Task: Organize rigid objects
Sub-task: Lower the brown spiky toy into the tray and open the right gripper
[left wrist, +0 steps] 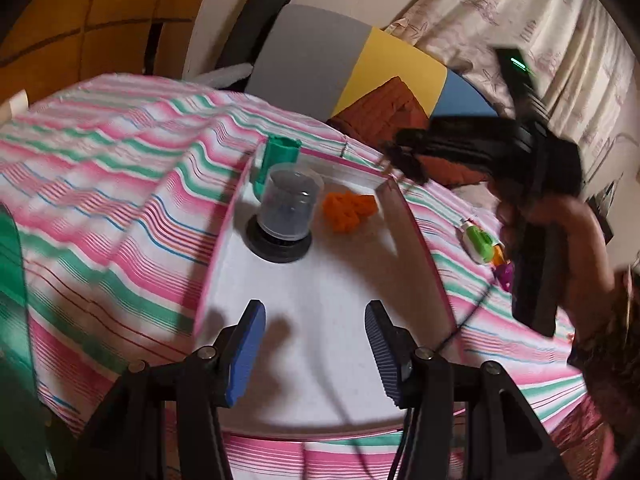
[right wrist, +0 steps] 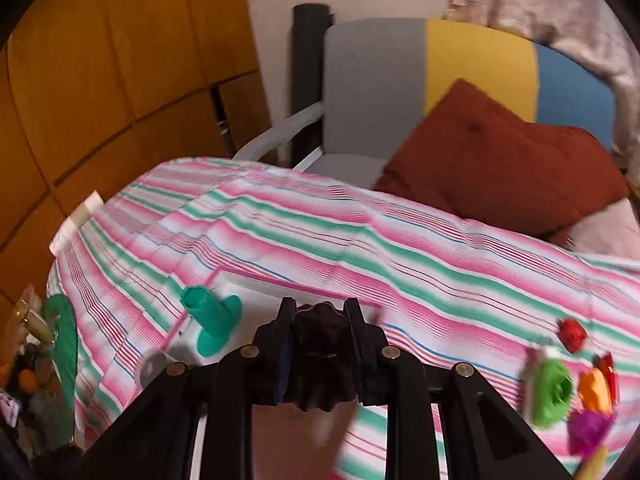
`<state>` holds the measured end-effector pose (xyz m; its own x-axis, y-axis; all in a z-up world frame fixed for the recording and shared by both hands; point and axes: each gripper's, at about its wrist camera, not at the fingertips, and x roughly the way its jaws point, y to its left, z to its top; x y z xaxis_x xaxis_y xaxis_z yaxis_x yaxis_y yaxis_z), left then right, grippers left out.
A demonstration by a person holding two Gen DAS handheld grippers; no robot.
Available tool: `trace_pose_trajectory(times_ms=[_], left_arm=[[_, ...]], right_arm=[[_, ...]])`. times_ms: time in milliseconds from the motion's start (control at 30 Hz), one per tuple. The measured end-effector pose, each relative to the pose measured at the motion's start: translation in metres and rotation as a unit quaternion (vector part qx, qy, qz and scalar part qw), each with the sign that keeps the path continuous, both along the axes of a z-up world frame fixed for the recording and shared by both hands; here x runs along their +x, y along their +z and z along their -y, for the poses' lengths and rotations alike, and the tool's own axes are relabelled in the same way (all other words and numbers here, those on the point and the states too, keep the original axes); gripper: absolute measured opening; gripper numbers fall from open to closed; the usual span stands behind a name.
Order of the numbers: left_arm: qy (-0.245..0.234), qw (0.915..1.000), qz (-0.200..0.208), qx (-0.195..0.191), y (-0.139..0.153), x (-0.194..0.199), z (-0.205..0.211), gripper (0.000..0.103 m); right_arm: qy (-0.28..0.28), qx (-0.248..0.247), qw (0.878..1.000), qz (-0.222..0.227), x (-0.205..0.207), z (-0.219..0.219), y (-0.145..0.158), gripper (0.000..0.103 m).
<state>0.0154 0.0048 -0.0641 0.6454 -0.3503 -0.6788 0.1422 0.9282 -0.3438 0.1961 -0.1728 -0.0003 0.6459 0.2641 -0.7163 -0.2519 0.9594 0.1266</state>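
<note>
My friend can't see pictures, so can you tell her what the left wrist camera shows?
An open left hand-held gripper hovers over a white tray on a striped tablecloth. The tray holds a clear container on a black base, a green cup and an orange toy. At right, the right hand-held gripper carries something dark.

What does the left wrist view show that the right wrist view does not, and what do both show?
Only the left wrist view shows the clear spindle case and an orange toy in the white tray, and the open left gripper. Only the right wrist view shows the dark ridged object close up between the right gripper jaws, and a red toy. Both show the teal holder, the striped cloth and the green toy.
</note>
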Motion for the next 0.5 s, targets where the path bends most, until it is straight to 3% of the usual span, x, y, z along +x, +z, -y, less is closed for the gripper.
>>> trace_pose_trajectory(times_ms=[267,500], left_arm=[[0.021,0.9997,0.010,0.004,0.002,0.002,-0.021,0.052],[0.040,0.9992,0.000,-0.010,-0.003,0.008,-0.033,0.052]], right_arm=[[-0.002,0.016,0.999,-0.036,0.039,-0.039,-0.029,0.025],[0.002,0.024,0.998,-0.054,0.048,-0.050,-0.049,0.026]])
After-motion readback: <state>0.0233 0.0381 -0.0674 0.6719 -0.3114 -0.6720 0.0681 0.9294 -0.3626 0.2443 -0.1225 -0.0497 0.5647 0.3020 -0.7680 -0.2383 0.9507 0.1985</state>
